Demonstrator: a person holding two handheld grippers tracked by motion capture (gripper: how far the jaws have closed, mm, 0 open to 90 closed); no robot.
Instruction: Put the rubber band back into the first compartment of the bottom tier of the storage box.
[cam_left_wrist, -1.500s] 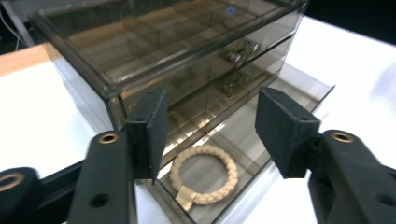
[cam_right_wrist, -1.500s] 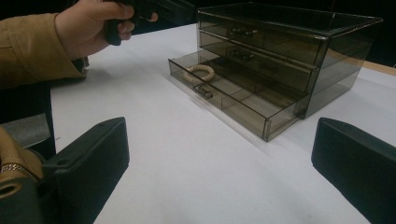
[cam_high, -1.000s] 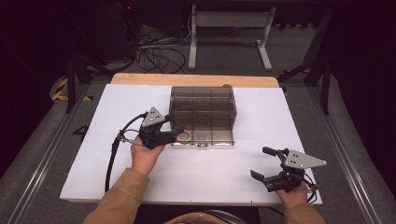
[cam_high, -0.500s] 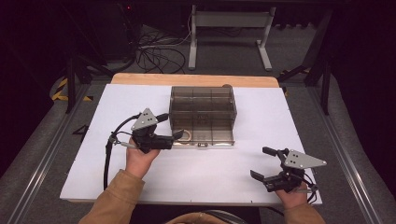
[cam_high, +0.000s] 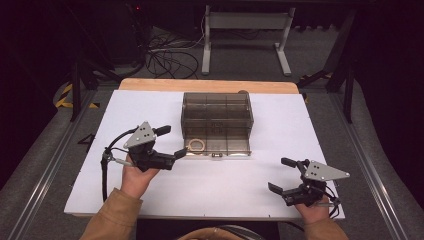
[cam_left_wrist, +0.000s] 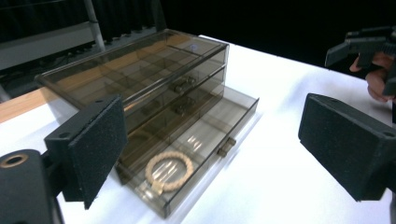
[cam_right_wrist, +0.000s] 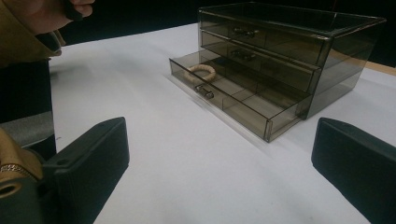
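Pulled back from the drawer box (cam_high: 217, 122) since a second ago, left hand-held gripper (cam_high: 168, 141) now off at 8 o'clock of it, jaws wide and empty. Right hand-held gripper (cam_high: 285, 175) parked near 4 o'clock on the counter (cam_high: 225, 180), also spread with nothing held. Bottom drawer (cam_left_wrist: 205, 140) out; bead bracelet (cam_left_wrist: 168, 169) lying in its front left compartment. Probably light, loose, a bit slippery: best pinched across the band. Drawer likely thin, brittle plastic; best moved by the small handle (cam_left_wrist: 226, 145).

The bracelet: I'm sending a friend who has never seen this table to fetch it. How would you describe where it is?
On the white table stands a smoky clear organizer with three drawers. Its bottom drawer is pulled open, and the bracelet lies flat at that drawer's left end. It is a beige beaded ring, the lone pale thing in the box.
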